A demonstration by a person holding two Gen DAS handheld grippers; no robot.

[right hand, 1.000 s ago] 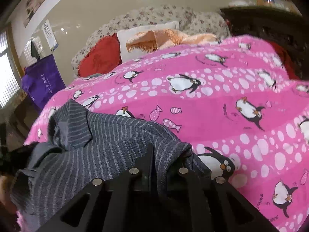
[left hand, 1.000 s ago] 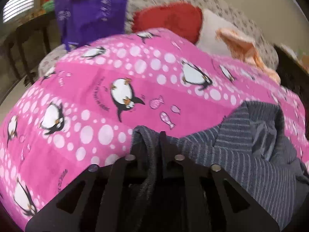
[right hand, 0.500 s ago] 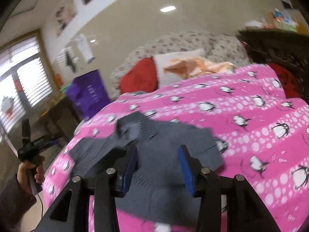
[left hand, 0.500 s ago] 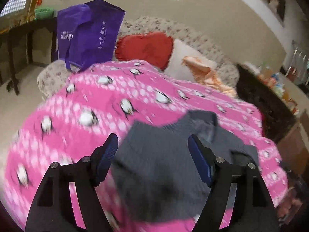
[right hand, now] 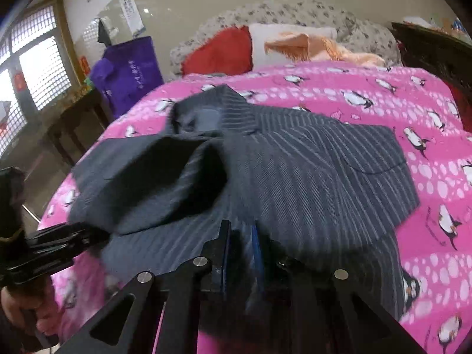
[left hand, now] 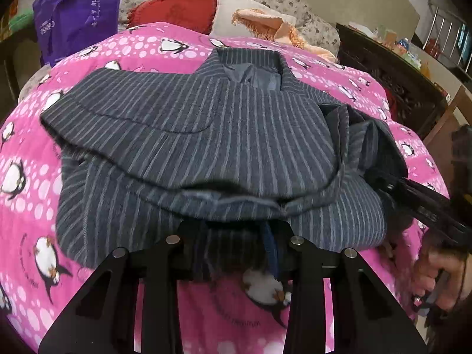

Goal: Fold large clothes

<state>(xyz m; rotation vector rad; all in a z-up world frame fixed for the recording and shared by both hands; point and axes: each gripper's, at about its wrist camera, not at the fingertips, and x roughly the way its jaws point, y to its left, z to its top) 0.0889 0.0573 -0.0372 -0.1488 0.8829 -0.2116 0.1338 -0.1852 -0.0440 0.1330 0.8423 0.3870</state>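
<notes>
Claws closing: left claw (left hand: 236, 233) and right claw (right hand: 240, 253) both over striped jacket (left hand: 206, 135) hem.

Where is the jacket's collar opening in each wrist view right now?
Left wrist: collar opening sits upper centre, at the far edge of the grey striped jacket.
Right wrist: collar opening sits upper left of centre.
Shared landmark: the red cushion beyond it.

Dark grey pinstriped woven cloth jacket (left hand: 206, 135) with smoother, faintly sheened lining at the collar, soft matt pink penguin-print quilt (left hand: 29, 153), fuzzy red cushion (left hand: 180, 8), fringed peach cloth (right hand: 312, 47), matt purple fabric bag (right hand: 129, 70), dark carved wood cabinet (left hand: 392, 79)
</notes>
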